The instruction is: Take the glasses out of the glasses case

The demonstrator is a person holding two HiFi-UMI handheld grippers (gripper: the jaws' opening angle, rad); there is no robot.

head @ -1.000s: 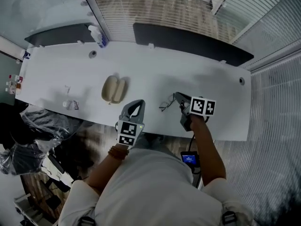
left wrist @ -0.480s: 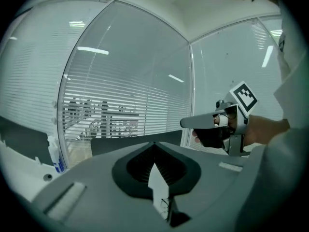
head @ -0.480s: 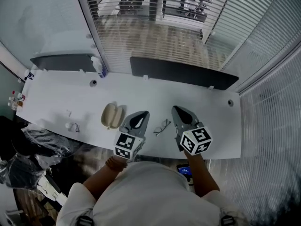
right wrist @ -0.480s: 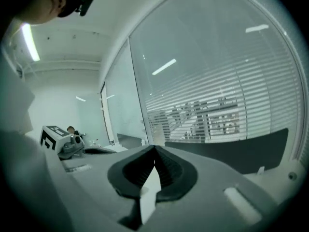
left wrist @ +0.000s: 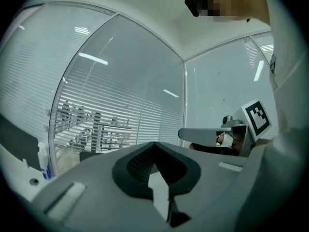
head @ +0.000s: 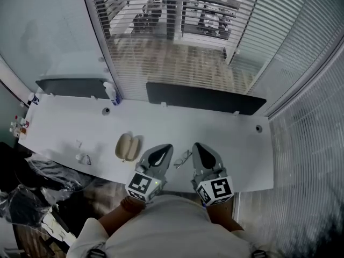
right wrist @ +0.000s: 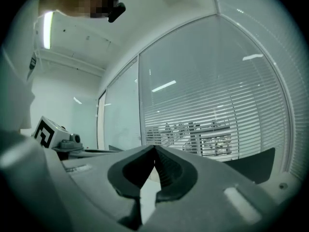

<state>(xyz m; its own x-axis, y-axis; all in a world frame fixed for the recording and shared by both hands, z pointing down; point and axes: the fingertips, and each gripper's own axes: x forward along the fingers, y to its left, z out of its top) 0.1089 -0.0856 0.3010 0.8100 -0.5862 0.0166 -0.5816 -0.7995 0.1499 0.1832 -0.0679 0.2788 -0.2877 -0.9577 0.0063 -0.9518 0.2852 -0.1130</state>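
Observation:
The beige glasses case (head: 129, 147) lies open on the white table (head: 64, 128). The glasses (head: 183, 158) rest on the table to its right, out of the case. My left gripper (head: 164, 148) hangs above the table's near edge between case and glasses, shut and empty. My right gripper (head: 198, 146) is just right of the glasses, also shut and empty. In the left gripper view the jaws (left wrist: 154, 147) meet with nothing between them, facing the glass wall. The right gripper view shows its jaws (right wrist: 154, 150) closed likewise. Neither gripper view shows the table's objects.
A spray bottle (head: 111, 93) stands at the table's far edge. Small items (head: 83, 158) lie near the front left. Dark panels (head: 204, 98) run behind the table, with a blinds-covered glass wall (head: 177, 31) beyond. Plastic bags (head: 32, 190) sit at the left.
Both grippers have risen off the table and drawn back toward the person. The right one left the glasses' side and rolled. The glasses and case stayed put.

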